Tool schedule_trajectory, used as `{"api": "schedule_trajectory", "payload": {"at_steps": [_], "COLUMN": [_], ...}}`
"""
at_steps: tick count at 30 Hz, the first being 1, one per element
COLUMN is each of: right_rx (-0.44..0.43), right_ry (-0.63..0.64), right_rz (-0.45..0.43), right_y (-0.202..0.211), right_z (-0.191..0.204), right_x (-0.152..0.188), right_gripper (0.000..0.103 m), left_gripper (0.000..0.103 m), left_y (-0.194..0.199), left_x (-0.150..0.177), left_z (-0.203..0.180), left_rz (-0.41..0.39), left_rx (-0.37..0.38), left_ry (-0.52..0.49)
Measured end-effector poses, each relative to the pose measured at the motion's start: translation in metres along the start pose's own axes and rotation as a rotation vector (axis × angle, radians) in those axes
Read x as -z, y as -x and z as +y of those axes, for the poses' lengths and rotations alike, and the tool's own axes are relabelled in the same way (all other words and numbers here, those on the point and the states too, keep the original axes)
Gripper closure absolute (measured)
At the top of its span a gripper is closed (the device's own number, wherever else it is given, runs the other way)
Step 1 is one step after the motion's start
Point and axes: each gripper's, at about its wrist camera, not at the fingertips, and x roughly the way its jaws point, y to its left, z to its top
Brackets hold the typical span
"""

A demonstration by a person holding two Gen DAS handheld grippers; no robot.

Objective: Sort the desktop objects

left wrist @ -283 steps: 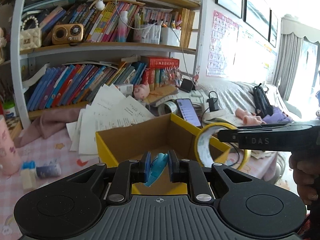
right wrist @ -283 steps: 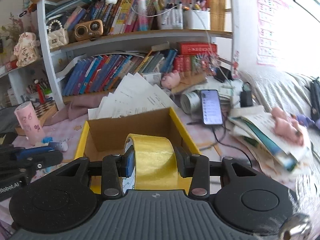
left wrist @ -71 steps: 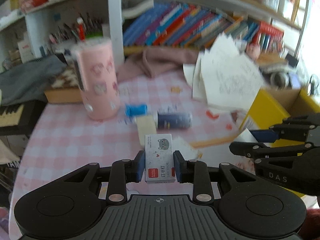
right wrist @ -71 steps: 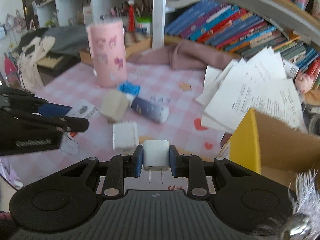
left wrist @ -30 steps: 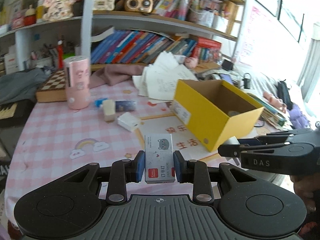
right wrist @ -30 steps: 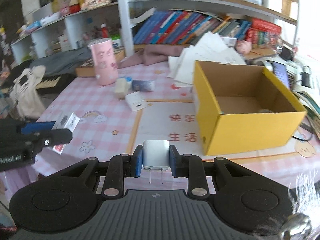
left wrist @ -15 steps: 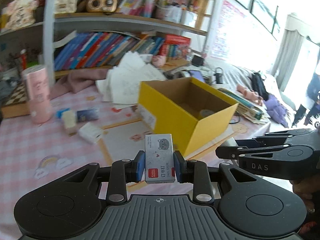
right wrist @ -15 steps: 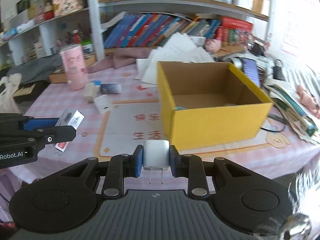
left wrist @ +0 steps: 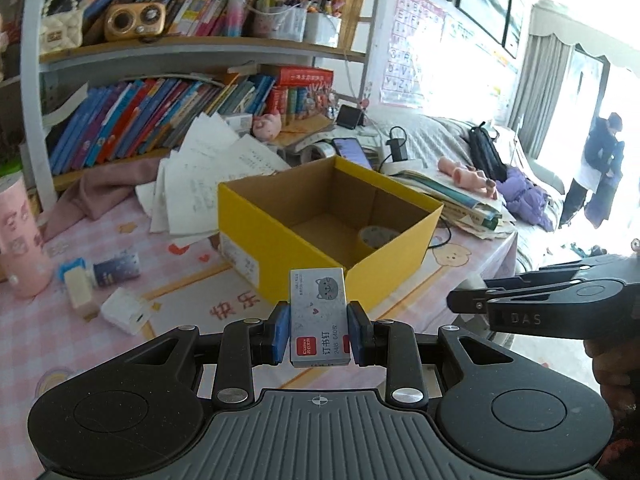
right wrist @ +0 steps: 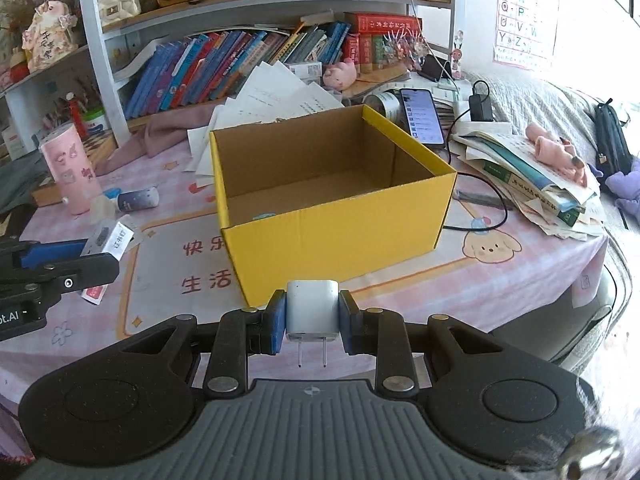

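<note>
While yellow box [right wrist: 336,216] stands open on table [right wrist: 520,280]: left hand-held gripper [left wrist: 319,334] clamps staple box [left wrist: 319,316]; right hand-held gripper [right wrist: 312,322] clamps white charger plug [right wrist: 312,306].

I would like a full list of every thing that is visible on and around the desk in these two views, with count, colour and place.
yellow box: 1, yellow outside, brown inside, open, centre of desk
tape roll: 1, pale, inside the box
staple box: 1, grey with red label, between left gripper pads
plug adapter: 1, white, between right gripper pads
pink cup: 1, pink, upright, left of box
white block: 1, white, lying on desk left of box
loose papers: several, white, behind box
phone: 1, dark, screen lit, behind box to the right
books: many, mostly blue and red, lower shelf
left gripper: 1, black, blue pads
right gripper: 1, black, blue pads
</note>
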Motion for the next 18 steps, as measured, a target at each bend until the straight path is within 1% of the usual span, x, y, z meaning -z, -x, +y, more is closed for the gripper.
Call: {"api": "schedule_trajectory", "payload": {"at_steps": [2,4,6,8,10,12,18], "right_rx": [-0.001,0.005,0.009,0.003,-0.006,-0.017,-0.07], "right_ry": [0.004,0.007,0.021,0.039,0.065,0.075,0.117], "right_rz": [-0.016,-0.072,-0.131,-0.176,-0.198,-0.194,-0.181], "right_y": [-0.003,-0.002,-0.002,-0.004,-0.011,-0.021,-0.056], "right_z": [-0.003,-0.008,-0.012,-0.017,-0.022,-0.03,-0.059], "right_x": [-0.004,-0.01,-0.016,-0.025,-0.035,-0.046,-0.084], "right_gripper": [0.078,0.078,0.078,0.078,0.078,0.078,0.078], "left_gripper": [0.074,0.074,0.074,0.074,0.074,0.074,0.074], "left_y": [0.003,0.005,0.001,-0.01,-0.024,-0.037,-0.068], "left_x": [-0.007,-0.013,-0.02,-0.027,-0.033,-0.041,-0.062], "left_z": [-0.006,-0.011,-0.015,-0.019,-0.023,-0.026,-0.034], "left_rz": [-0.068,-0.131,-0.171,-0.176,-0.162,-0.148,-0.149], "left_rx": [-0.002,0.0,0.008,0.019,0.017,0.007,-0.043], "left_ry": [-0.034,-0.062,-0.077,-0.084,-0.084,-0.077,-0.053]}}
